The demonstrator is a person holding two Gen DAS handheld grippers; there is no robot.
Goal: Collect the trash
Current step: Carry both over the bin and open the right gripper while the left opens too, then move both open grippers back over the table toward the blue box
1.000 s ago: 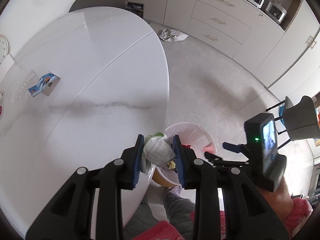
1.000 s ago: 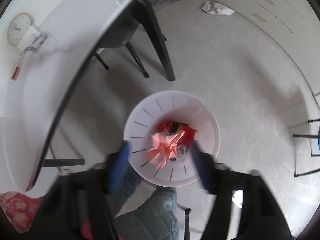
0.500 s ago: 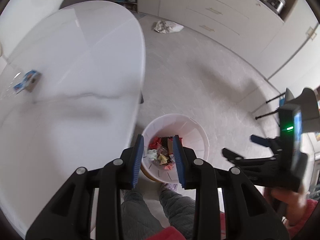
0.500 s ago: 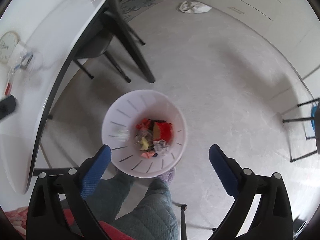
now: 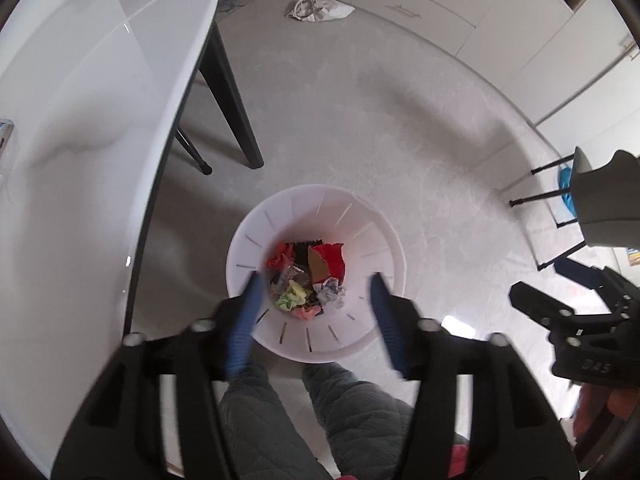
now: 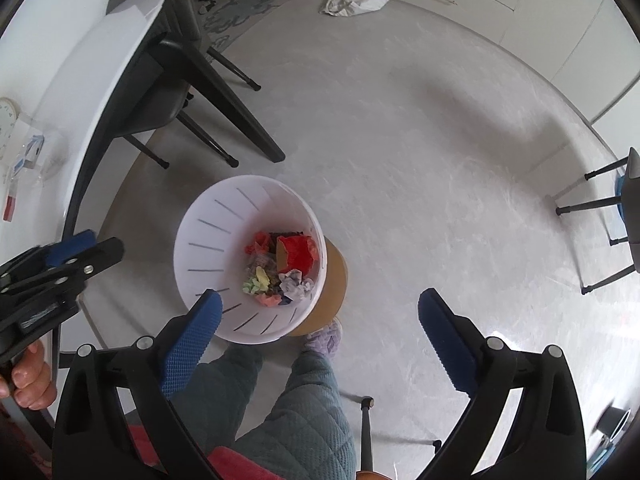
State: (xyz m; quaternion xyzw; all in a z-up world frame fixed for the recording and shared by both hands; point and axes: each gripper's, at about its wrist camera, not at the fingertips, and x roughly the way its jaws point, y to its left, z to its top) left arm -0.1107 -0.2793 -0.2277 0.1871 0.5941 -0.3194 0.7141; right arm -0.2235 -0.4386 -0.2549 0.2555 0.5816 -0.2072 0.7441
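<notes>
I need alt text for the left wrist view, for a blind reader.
The left gripper, jaws opening and empty, points down over a white bin holding crumpled trash. A white table stands at left.

Black gripper (image 6: 320,332) frames, blue ribbed pads (image 6: 188,340), silver screws; quilted grey-green trousers (image 6: 304,412).

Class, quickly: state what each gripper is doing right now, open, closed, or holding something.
Left gripper: jaws opening, nothing between them, above the round white plastic bin.
Right gripper: wide open, empty.
</notes>
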